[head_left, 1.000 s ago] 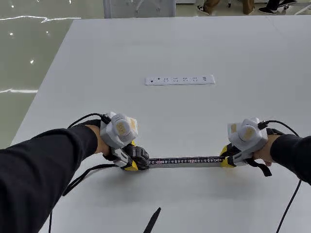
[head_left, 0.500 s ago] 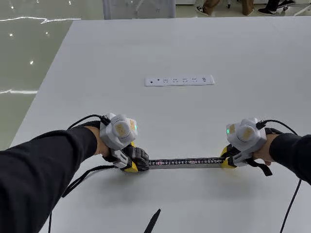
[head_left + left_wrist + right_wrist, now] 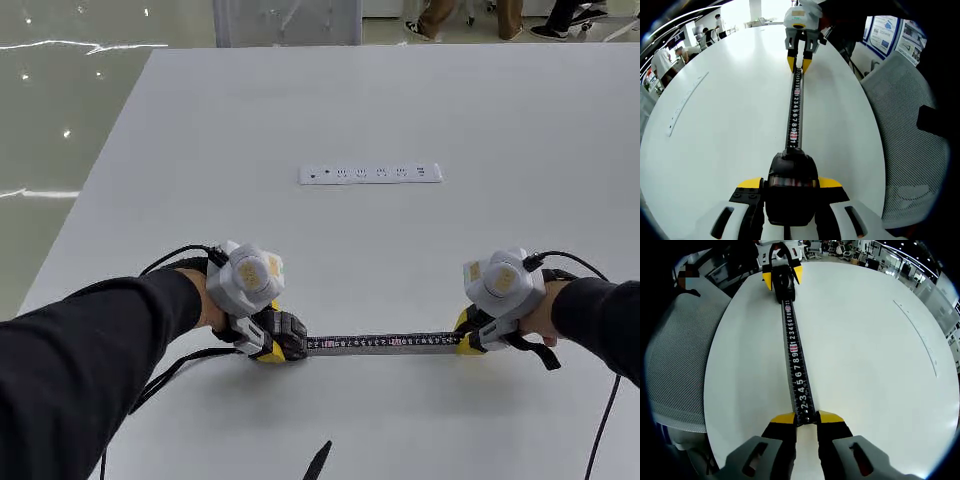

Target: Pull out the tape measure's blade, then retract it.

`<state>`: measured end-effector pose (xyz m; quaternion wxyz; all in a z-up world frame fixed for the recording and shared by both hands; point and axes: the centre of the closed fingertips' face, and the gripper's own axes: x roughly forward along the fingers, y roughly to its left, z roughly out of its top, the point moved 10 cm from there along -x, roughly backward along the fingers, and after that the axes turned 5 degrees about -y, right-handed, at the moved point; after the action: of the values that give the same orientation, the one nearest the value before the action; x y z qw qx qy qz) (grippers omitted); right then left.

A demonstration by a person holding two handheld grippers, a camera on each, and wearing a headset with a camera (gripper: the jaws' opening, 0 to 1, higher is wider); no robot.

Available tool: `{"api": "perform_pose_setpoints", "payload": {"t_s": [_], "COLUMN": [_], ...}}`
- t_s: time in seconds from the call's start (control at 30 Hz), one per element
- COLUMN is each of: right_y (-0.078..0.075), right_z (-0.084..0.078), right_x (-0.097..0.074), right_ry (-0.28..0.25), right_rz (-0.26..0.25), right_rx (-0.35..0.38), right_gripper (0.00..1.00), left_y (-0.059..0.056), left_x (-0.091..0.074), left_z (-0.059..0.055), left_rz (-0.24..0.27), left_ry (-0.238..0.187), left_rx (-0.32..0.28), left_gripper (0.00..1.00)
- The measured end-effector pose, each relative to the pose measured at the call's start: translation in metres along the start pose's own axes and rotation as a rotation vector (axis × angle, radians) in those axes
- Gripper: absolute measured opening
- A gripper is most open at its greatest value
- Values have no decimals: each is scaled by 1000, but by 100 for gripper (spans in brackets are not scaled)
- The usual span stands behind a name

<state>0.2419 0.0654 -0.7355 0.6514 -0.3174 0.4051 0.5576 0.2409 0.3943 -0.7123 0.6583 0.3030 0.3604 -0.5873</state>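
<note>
While my left gripper (image 3: 790,183) pinches the tape measure case (image 3: 791,195) between its yellow tips, my right gripper (image 3: 807,419) is pressed together on the end of the blade (image 3: 794,355), which lies stretched flat on the bench (image 3: 450,110) between the two. I judge the pull-out done or close to it, with a good run of numbers showing; the retracting is all left to do. For that, the straight lane from the right gripper back to the left one is bare. The bench edge nearest me runs alongside the blade, behind both grippers, with a mesh chair (image 3: 910,125) past it. Ahead of them is wide open bench, a power strip (image 3: 370,173) well apart.
</note>
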Motion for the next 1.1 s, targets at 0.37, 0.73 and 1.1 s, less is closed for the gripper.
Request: {"api": "perform_pose_setpoints", "payload": {"t_s": [0.37,0.73,1.1], "right_y": [0,0,3], "right_z": [1,4,0], "right_x": [1,1,0], "right_ry": [2,26,-42], "right_rz": [6,6,-42], "right_rx": [-1,-6,117], "right_gripper": [12,13,15], "left_y": [0,0,7], "left_x": [0,1,-9], "left_z": [-1,0,-10], "left_rz": [0,22,174], "left_ry": [-21,-31,-37], "left_rx": [-13,-15,-193], "left_gripper": [36,37,59]}}
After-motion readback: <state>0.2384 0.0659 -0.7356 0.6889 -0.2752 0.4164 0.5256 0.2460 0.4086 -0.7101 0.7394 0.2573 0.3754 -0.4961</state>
